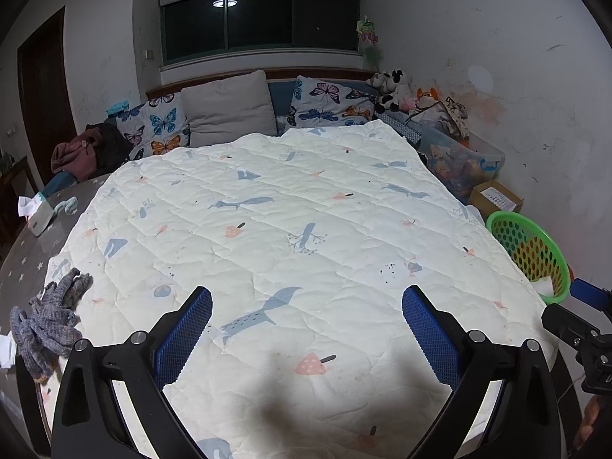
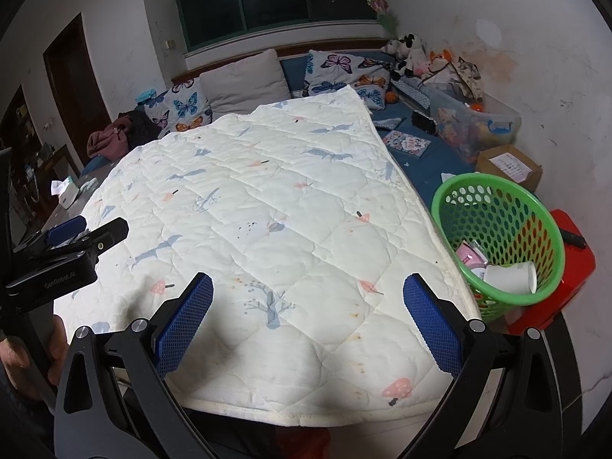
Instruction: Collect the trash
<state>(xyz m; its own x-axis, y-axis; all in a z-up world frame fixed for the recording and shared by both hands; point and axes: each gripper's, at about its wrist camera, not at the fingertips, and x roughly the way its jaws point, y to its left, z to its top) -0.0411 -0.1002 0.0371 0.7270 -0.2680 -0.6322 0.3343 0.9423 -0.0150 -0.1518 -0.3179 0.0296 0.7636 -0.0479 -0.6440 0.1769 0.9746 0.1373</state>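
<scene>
A green plastic basket (image 2: 451,195) stands to the right of the bed on a red stool (image 2: 573,267); inside lie a white paper cup (image 2: 510,277) and pink wrappers (image 2: 468,254). The same basket (image 1: 550,264) shows at the right edge of the left wrist view. My left gripper (image 1: 306,298) hovers open over the white quilt (image 1: 267,229) with nothing between its fingers. My right gripper (image 2: 308,287) is open too, above the quilt's near right part, left of the basket. Crumpled white paper (image 1: 26,204) lies at the far left of the bed.
Grey knit gloves (image 1: 49,317) lie on the bed's left edge. Butterfly pillows (image 1: 160,126) and a grey pillow (image 1: 229,109) line the headboard. Plush toys (image 2: 413,55), a clear storage bin (image 2: 470,122) and a cardboard box (image 2: 508,164) crowd the right wall.
</scene>
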